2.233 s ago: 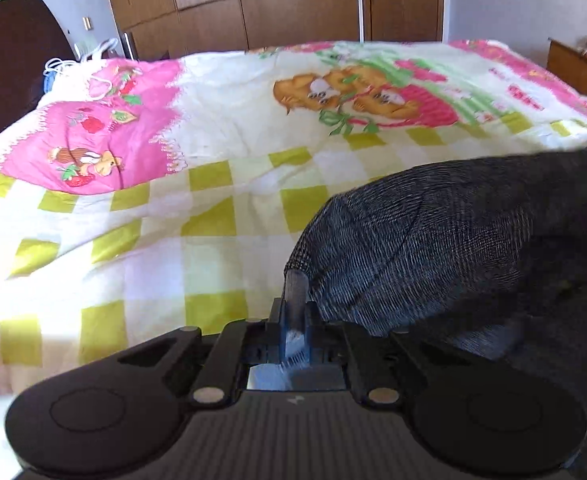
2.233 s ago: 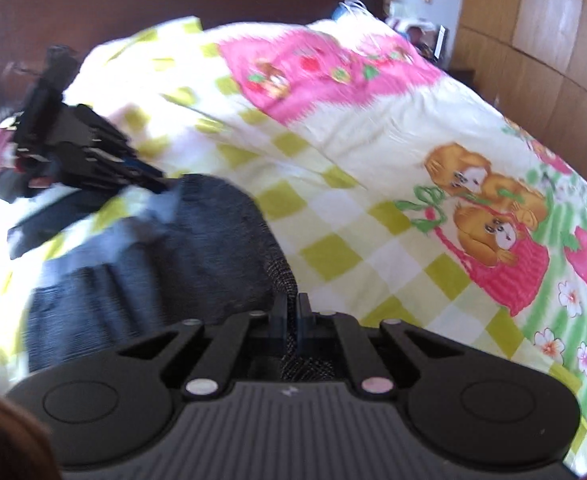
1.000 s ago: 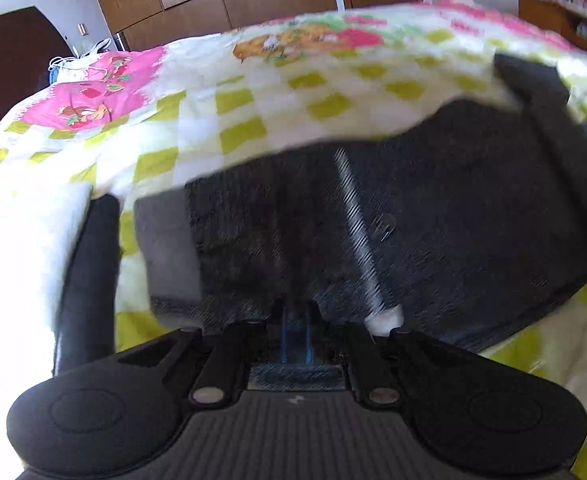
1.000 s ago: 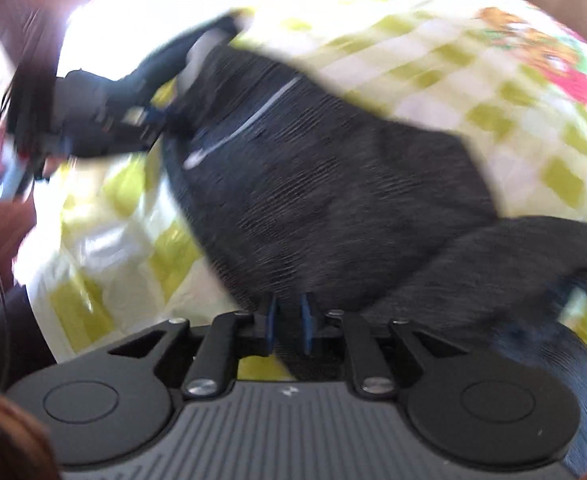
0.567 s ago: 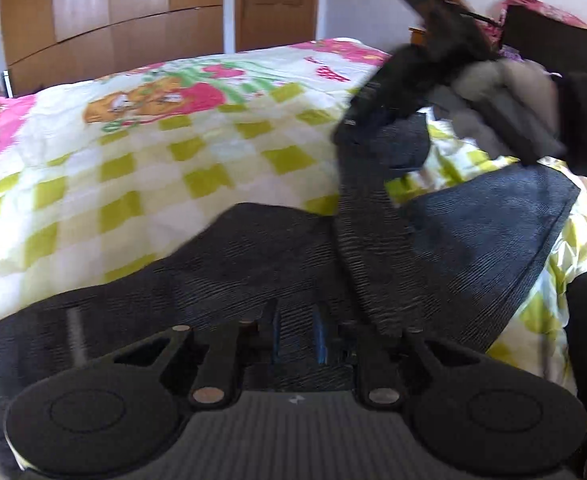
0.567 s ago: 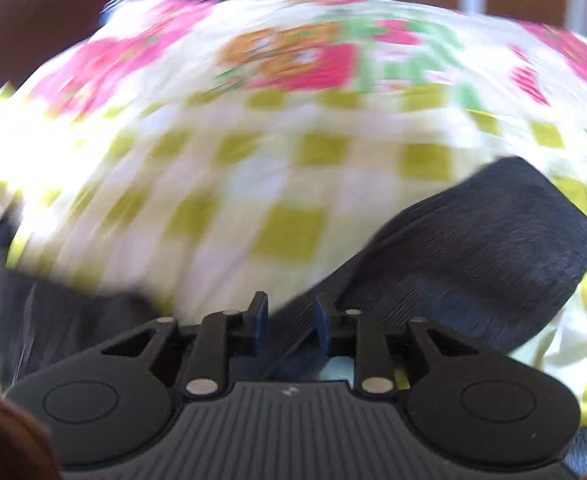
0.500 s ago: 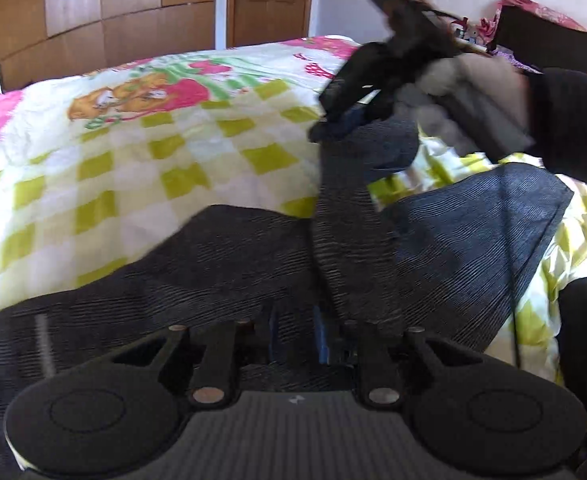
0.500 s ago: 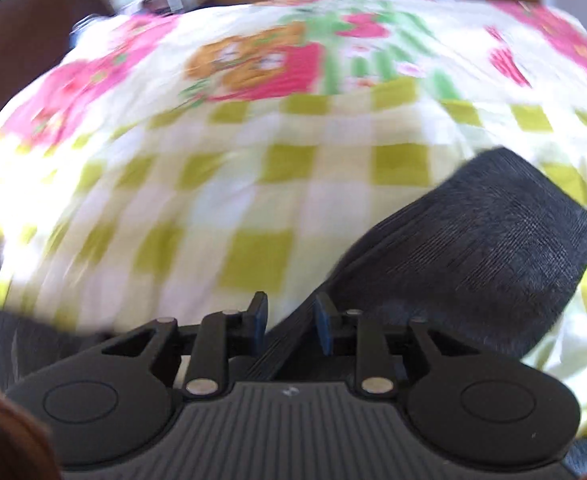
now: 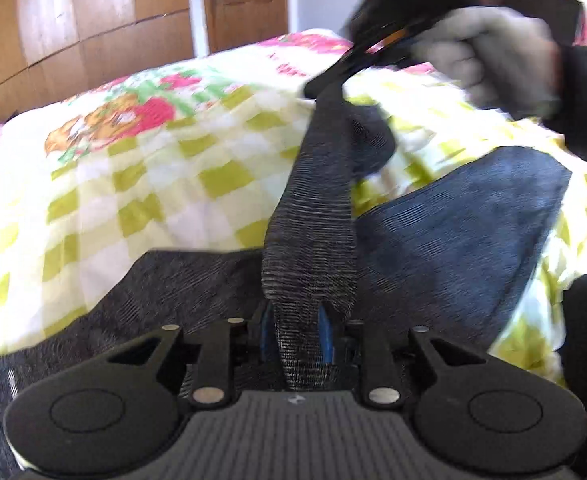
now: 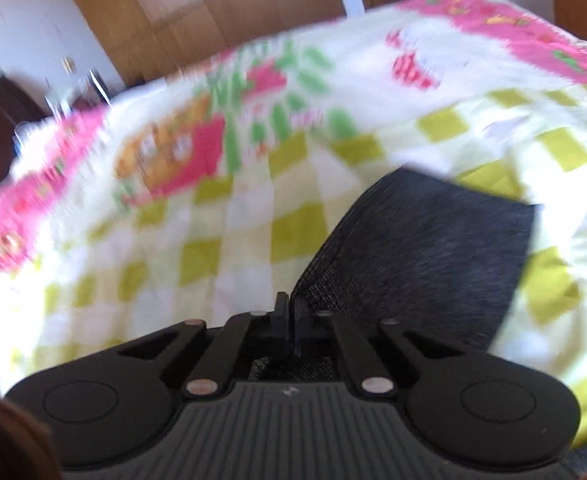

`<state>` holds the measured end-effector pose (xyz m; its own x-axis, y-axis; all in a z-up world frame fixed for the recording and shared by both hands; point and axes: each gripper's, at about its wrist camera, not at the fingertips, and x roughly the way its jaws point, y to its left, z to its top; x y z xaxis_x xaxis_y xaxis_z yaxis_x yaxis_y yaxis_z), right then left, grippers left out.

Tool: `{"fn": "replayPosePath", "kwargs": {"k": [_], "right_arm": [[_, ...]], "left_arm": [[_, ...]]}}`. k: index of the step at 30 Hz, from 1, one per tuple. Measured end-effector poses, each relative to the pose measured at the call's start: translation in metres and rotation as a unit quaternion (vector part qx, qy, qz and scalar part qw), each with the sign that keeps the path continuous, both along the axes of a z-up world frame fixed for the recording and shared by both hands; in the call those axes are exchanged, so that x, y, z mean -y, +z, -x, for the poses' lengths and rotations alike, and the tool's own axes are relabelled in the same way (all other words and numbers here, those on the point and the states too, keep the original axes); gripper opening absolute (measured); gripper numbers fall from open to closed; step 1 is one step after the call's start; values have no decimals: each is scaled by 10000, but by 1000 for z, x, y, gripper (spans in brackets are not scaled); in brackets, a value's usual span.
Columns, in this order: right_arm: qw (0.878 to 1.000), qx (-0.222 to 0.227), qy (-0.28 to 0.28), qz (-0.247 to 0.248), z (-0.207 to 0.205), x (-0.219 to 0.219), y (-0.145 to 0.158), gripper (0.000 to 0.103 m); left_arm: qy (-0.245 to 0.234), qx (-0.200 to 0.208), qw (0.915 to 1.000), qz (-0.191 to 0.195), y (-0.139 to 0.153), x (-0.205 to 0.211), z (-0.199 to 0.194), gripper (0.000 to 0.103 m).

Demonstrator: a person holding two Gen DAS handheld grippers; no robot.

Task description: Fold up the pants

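My left gripper (image 9: 295, 332) clamps a band of the pants (image 9: 453, 240), which stretches toward one o'clock to my right gripper (image 9: 313, 90), pinched shut on it. The rest lies on the bed (image 9: 153, 184).

Sunlit bed (image 9: 141, 184), wooden wardrobe (image 9: 73, 28) and door (image 9: 245, 4) behind

Bright daylight, glare on the bedspread (image 9: 141, 184), heavy motion blur, fisheye-curved edges, dark corners
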<state>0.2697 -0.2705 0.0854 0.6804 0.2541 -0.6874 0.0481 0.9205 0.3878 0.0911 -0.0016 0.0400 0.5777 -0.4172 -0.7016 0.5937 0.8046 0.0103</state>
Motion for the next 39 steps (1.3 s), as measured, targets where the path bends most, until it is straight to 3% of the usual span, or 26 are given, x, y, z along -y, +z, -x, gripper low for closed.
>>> {"fn": "replayPosePath", "kwargs": {"k": [3, 6, 8, 12, 16, 18, 21, 24, 28, 31, 33, 37, 39], "right_arm": [[9965, 623, -335, -440, 83, 51, 39, 2], [9915, 775, -839, -626, 166, 93, 39, 2], [9892, 595, -1204, -589, 206, 112, 17, 2], [9847, -426, -1649, -383, 233, 138, -54, 4], [9891, -305, -1333, 556, 235, 130, -60, 13], [9835, -28, -864, 1592, 234, 108, -50, 16], [9601, 462, -158, 2754, 240, 78, -42, 21], [9389, 768, 748, 3270, 231, 48, -44, 24], [8658, 963, 2029, 4471, 216, 1, -75, 28], [8471, 903, 2478, 4613, 202, -13, -96, 28], [8487, 872, 2361, 4651, 191, -13, -103, 26], [8828, 823, 2199, 4069, 194, -2, -87, 28], [8918, 769, 2319, 3807, 204, 1, -80, 29]], "left_arm": [[-223, 43, 9997, 75, 2, 13, 9, 37], [-460, -38, 9989, 63, -3, 33, 15, 37], [-617, -129, 9980, -33, -12, 49, 15, 37], [-855, -272, 9952, -397, -30, 77, 13, 37], [-908, -274, 9946, -420, -29, 87, 20, 37], [-888, -292, 9949, -369, -27, 90, 19, 37], [-878, -280, 9953, -299, -25, 95, 20, 37], [-842, -329, 9955, -281, -28, 99, 18, 37], [-783, -407, 9959, -221, -28, 100, 19, 37], [-770, -415, 9960, -210, -27, 101, 19, 37], [-770, -426, 9959, -225, -27, 103, 18, 37], [-805, -430, 9956, -192, -24, 101, 19, 37], [-779, -463, 9958, -160, -25, 100, 18, 37]]}}
